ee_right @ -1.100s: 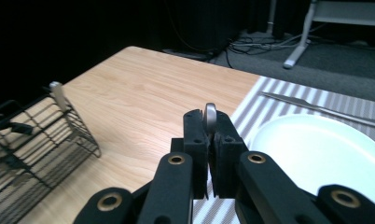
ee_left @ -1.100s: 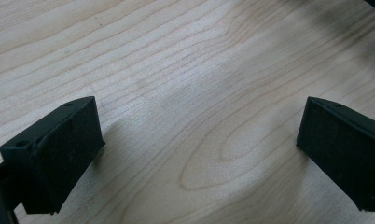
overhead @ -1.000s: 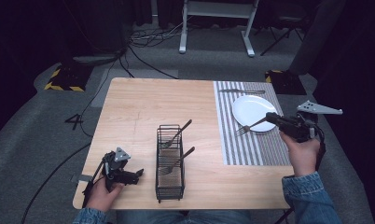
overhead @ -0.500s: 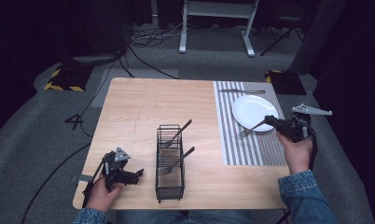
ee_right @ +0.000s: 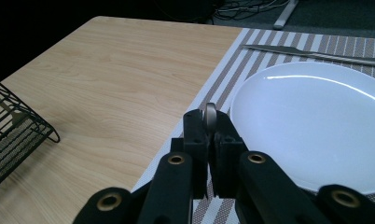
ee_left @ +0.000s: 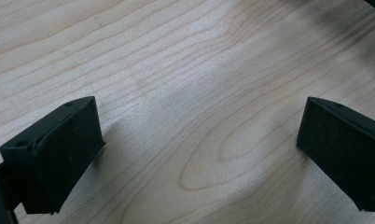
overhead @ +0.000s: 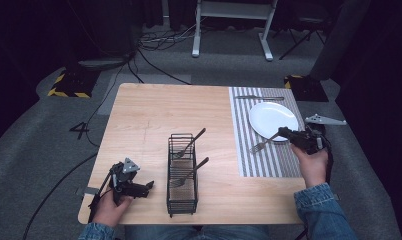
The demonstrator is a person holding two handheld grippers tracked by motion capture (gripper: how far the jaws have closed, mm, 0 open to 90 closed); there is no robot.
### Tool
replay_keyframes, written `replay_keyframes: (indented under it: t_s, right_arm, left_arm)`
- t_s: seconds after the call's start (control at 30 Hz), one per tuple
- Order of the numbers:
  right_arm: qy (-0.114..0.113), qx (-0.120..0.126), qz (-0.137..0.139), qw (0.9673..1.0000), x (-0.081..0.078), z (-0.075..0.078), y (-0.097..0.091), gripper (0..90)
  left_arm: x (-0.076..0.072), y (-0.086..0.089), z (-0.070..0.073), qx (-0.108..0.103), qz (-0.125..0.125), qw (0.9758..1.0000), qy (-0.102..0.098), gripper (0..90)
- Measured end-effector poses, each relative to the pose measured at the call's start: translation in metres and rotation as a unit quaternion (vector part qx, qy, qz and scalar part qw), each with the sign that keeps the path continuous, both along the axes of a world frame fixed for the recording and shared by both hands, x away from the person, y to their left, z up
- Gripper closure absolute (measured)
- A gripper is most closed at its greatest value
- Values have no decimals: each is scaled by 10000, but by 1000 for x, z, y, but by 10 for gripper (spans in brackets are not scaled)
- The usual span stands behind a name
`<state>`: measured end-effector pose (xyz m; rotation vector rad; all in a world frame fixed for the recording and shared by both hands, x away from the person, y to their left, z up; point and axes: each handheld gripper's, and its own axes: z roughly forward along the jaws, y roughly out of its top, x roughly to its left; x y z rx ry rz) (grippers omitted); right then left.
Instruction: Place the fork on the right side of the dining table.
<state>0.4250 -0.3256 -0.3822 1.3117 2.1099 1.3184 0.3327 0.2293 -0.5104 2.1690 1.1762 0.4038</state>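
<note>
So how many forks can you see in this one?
3. Two forks stand in the black wire caddy, one at the back and one nearer the front. The third fork is held by the right gripper over the striped placemat.

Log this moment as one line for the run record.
right tongs: shut on fork, held over striped placemat beside white plate | left tongs: open, nothing held, near wire caddy holding two utensils

Overhead light brightens my surface (overhead: pixel 154 120) against dark surroundings, glare streaks the plate (ee_right: pixel 316 121) toward 12 o'clock, my close claws blur softly.
</note>
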Motion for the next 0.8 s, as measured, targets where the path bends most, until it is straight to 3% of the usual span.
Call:
replay_keyframes:
  t_s: [0.17,0.43,0.5,0.8]
  right_arm:
    - [56,2,-24,10000,2,0,-1,859]
    - [237,-334,-217,9989,12,2,-6,804]
    - [357,-469,-338,9977,16,1,-9,767]
    - [609,-526,-522,9954,20,-8,-21,650]
  left_arm:
    - [0,0,0,-6,0,10000,-3,3]
    - [0,0,0,-6,3,10000,8,2]
    - [0,0,0,-4,1,10000,2,2]
    - [0,0,0,-6,3,10000,9,3]
